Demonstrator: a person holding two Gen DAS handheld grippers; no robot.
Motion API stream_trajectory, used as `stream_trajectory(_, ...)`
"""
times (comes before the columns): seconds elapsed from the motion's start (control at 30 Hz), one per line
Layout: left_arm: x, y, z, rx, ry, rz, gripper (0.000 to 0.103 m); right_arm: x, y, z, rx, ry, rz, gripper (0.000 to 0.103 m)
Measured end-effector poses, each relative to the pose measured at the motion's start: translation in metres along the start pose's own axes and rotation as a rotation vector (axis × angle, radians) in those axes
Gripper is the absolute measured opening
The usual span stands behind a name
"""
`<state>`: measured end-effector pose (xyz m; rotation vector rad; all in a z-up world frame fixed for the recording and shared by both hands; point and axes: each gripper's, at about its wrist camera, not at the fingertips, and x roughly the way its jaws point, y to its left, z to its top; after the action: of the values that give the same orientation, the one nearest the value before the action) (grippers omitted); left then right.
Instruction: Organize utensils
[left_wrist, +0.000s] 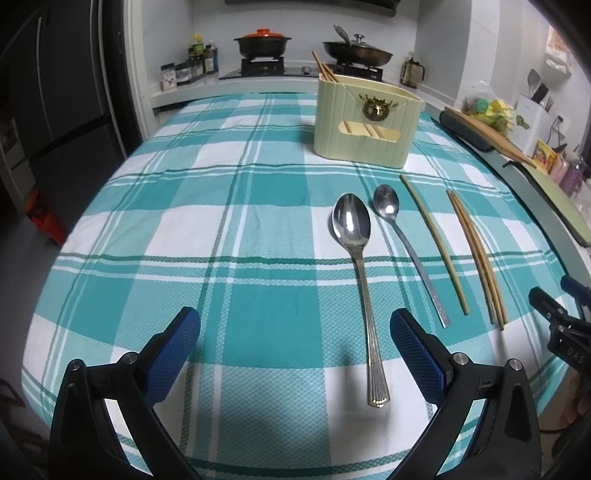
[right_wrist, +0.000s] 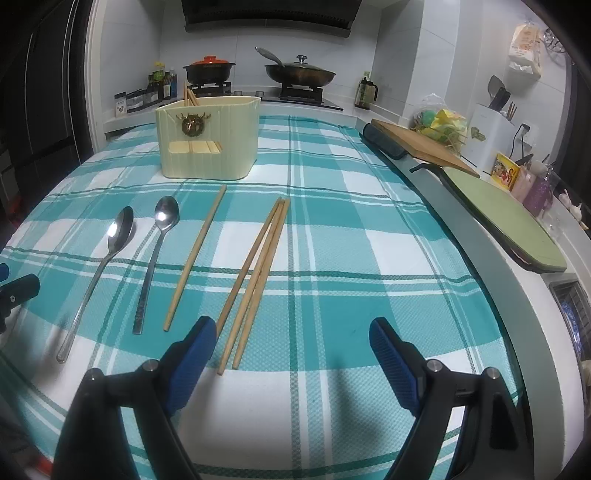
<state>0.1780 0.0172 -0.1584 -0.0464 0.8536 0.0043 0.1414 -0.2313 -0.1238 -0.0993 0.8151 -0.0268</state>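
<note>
A cream utensil holder (left_wrist: 365, 123) (right_wrist: 208, 138) stands at the back of the checked cloth with chopsticks in it. On the cloth lie a large spoon (left_wrist: 360, 280) (right_wrist: 99, 266), a small spoon (left_wrist: 406, 243) (right_wrist: 155, 254), a single chopstick (left_wrist: 434, 242) (right_wrist: 195, 256) and a pair of chopsticks (left_wrist: 476, 258) (right_wrist: 255, 277). My left gripper (left_wrist: 295, 332) is open and empty, low over the cloth, with the large spoon's handle between its fingers. My right gripper (right_wrist: 291, 343) is open and empty, with the near ends of the chopstick pair between its fingers.
A wooden board (right_wrist: 424, 146) and a green cutting board (right_wrist: 506, 218) lie along the counter on the right. A stove with a red-lidded pot (right_wrist: 208, 70) and a pan (right_wrist: 299, 75) is behind the table. A dark fridge (left_wrist: 55, 92) stands at the left.
</note>
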Motion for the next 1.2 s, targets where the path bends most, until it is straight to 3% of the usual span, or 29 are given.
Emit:
stream_trajectory(0.63, 0.017, 0.005, -0.001, -0.017, 0.025, -0.019, 0.102, 0.009, -0.001, -0.004, 0.003, 0.017, 0.009, 0.087)
stream_trajectory(1.03, 0.056, -0.022, 0.034, 0.076, 0.028, -0.021, 0.102, 0.013, -0.011, 0.001, 0.055, 0.005, 0.036, 0.087)
stream_trajectory(1.2, 0.076, -0.038, 0.043, 0.131, 0.035, 0.015, 0.102, 0.026, -0.029, 0.014, 0.097, 0.013, 0.079, 0.087)
